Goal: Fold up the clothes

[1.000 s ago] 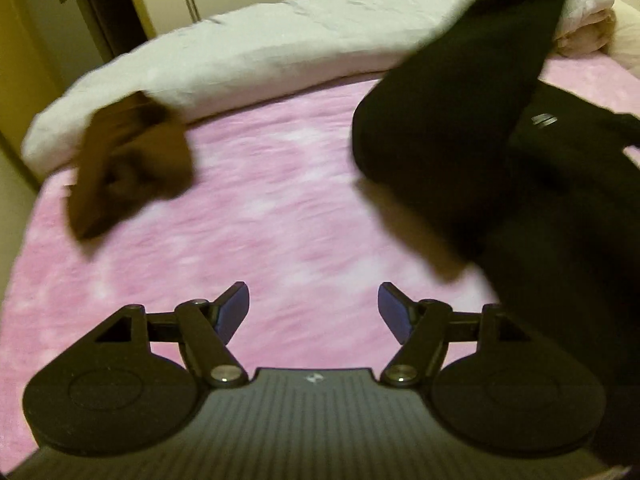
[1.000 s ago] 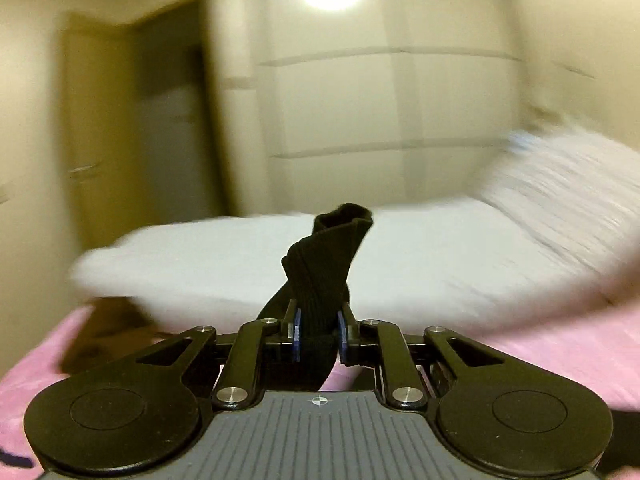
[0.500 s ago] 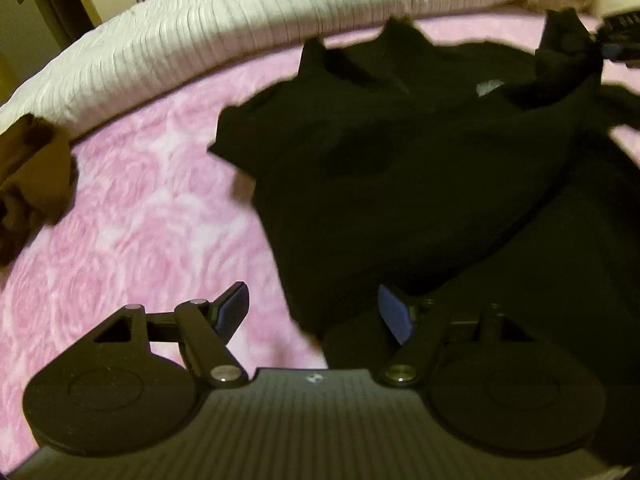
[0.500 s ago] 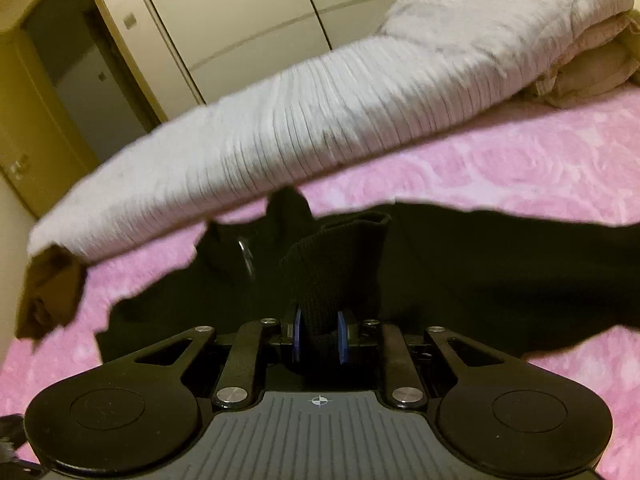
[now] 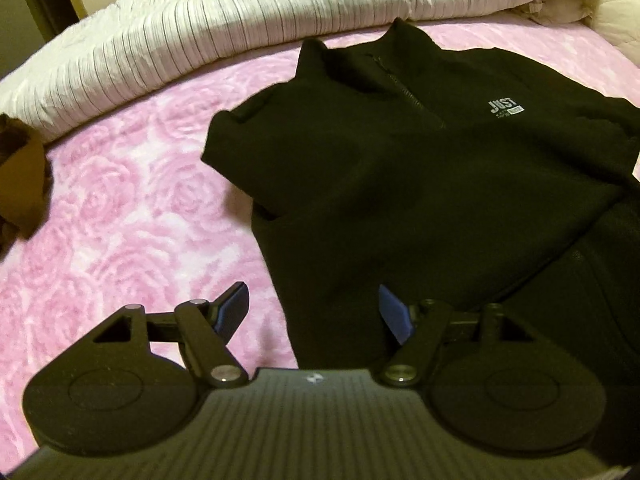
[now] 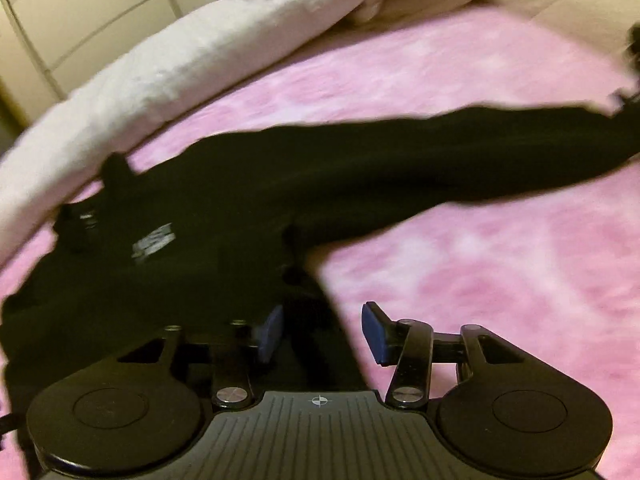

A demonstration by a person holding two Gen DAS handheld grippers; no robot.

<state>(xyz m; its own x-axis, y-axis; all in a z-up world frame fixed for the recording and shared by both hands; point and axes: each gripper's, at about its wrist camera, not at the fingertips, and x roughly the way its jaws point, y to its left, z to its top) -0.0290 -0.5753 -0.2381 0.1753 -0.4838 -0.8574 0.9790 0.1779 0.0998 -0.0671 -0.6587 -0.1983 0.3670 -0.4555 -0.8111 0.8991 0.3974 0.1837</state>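
A black zip-neck pullover (image 5: 420, 168) with a small white logo lies front up on the pink rose-patterned blanket (image 5: 132, 216). Its near left sleeve area is folded across the body. My left gripper (image 5: 314, 312) is open and empty, just above the pullover's lower left edge. In the right wrist view the pullover (image 6: 208, 240) shows with one sleeve (image 6: 460, 168) stretched out to the right. My right gripper (image 6: 324, 330) is open and empty over the garment's right side edge.
A rolled white striped duvet (image 5: 240, 24) lies along the far edge of the bed and also shows in the right wrist view (image 6: 180, 60). A brown garment (image 5: 22, 184) sits at the left edge. Cupboard doors (image 6: 80, 4) stand behind.
My right gripper has opened and let go of the black cuff it held; the sleeve now lies flat. The pullover has dropped from mid-air onto the blanket. My left gripper stayed open.
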